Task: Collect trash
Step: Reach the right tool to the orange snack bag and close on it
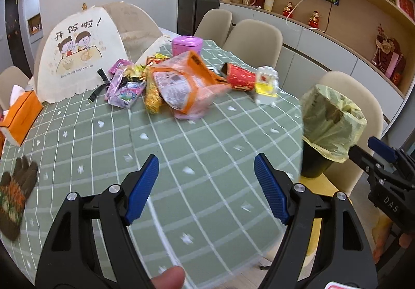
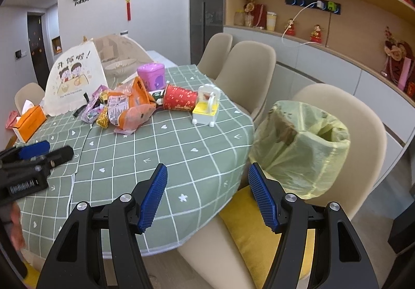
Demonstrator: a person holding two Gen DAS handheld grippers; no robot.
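Both my left gripper and right gripper hung spread and empty, so squaring onto the orange snack bag mid-frame looked wisest.

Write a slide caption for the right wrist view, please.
Open right tongs face wrappers on a green table, beside a lined bin.

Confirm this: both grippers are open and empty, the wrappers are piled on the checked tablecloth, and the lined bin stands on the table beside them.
Not quite. The lined bin stands on a chair seat off the table's edge, as the right wrist view shows. The rest holds.
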